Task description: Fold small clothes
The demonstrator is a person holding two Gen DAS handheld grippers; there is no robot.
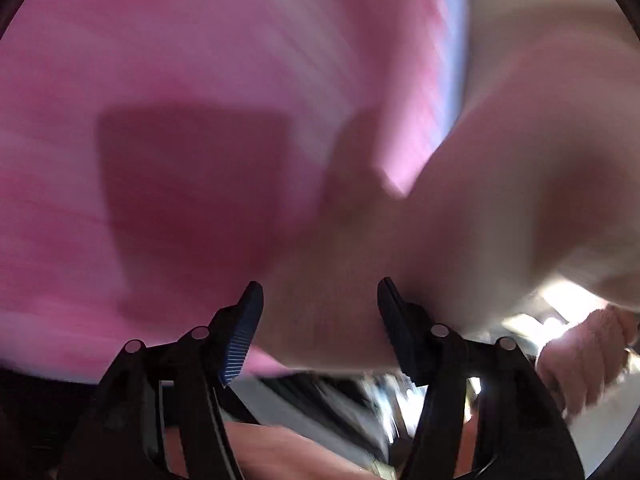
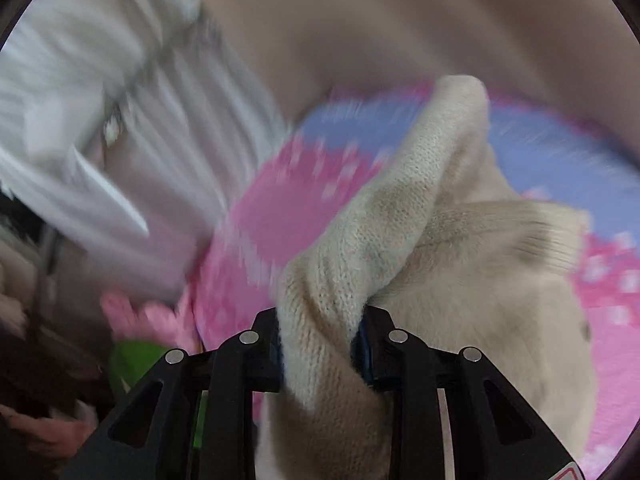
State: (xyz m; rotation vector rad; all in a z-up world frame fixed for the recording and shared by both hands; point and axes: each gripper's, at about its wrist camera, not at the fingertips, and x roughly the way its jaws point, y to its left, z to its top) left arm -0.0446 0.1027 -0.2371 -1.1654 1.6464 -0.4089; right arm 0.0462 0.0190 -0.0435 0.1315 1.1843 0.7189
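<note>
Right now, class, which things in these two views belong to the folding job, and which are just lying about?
Belonging to the job:
- cream knitted garment
- right claw, shut on a bunch of it
- left claw, open, with the cream cloth between its fingers
- pink and blue patterned cloth under it

Lying about:
- white cloth
- green object, too blurred to name

- We see the cream sweater (image 2: 460,248) as soft knitted cloth, ribbed at its edge.
- We see the pink and blue blanket (image 2: 276,224) as matt fabric.
- We see the right gripper (image 2: 320,340) as matt black plastic with shiny metal rivets.
</note>
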